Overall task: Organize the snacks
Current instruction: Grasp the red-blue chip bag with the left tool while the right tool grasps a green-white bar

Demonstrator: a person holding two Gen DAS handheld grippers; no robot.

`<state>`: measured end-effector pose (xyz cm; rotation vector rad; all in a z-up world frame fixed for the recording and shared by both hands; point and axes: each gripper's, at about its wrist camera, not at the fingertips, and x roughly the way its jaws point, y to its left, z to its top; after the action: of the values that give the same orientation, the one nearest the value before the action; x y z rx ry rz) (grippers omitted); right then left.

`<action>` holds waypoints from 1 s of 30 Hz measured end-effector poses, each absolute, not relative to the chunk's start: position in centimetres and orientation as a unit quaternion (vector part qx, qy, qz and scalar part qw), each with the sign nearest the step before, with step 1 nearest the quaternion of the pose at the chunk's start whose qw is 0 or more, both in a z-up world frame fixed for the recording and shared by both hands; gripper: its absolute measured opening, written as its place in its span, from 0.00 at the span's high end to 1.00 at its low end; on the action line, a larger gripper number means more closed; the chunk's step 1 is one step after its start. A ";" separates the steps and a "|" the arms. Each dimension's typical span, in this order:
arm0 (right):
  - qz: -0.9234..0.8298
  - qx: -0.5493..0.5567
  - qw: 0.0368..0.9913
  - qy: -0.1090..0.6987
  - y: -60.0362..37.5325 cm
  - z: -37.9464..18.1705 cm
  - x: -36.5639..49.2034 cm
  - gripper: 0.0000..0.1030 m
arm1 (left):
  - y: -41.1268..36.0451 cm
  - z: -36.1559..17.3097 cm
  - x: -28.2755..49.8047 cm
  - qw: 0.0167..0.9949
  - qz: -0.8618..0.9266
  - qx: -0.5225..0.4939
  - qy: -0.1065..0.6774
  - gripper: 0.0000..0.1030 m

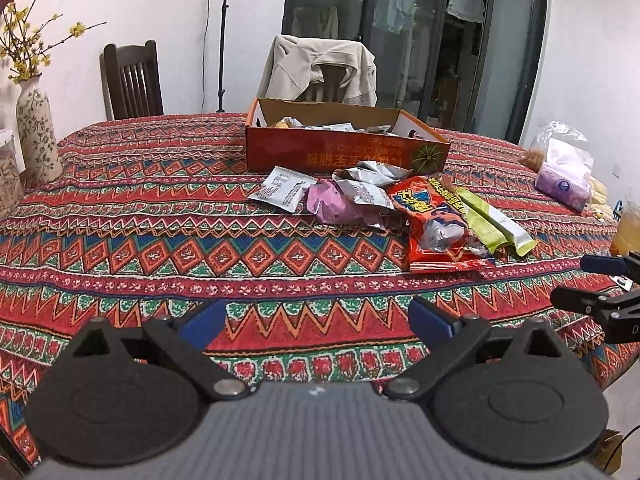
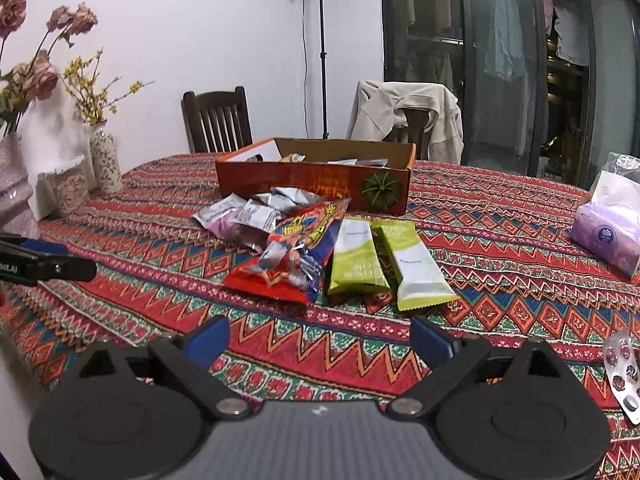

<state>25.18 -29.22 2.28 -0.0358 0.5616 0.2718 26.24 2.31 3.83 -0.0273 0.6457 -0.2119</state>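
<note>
Left gripper: spread wide, empty, well short of the box.
Silver packets: piled just in front of the box; slippery, overlapping, likely to slide or come up two at once.
Red bag: leaning on that pile; bulky, could drag neighbours along.
Green bars: in front of the box's right end, touching; risk of pinching both.
Right gripper: released, empty, nearest the bars.
Pill strip: far right of the box; not a snack, easily swept aside.

Loose snack packets lie on the tablecloth before the cardboard box.
</note>
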 end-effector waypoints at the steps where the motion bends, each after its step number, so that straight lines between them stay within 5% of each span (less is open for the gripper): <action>1: 0.132 -0.023 0.951 0.278 -29.0 2.3 25.2 0.06 | 2.4 3.8 26.3 0.943 -0.105 -0.015 0.316 0.03; 13: 0.121 -0.029 0.951 0.282 -28.4 2.3 27.0 0.06 | 1.6 2.8 30.1 0.932 -0.126 -0.036 0.337 0.03; 25: 0.081 -0.008 0.955 0.285 -32.4 1.1 31.2 0.06 | -7.5 2.6 36.2 0.909 -0.219 -0.055 0.350 0.04; 27: 0.077 -0.004 0.956 0.284 -33.2 1.0 31.8 0.06 | -9.4 2.2 37.9 0.905 -0.218 -0.052 0.360 0.07; 30: 0.076 0.002 0.956 0.284 -34.3 0.8 32.7 0.06 | -11.3 1.3 40.1 0.893 -0.224 -0.066 0.385 0.24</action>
<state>32.65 -34.28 0.78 0.0035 0.5766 0.1550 40.09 -11.32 1.28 -0.1363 0.7996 -0.4656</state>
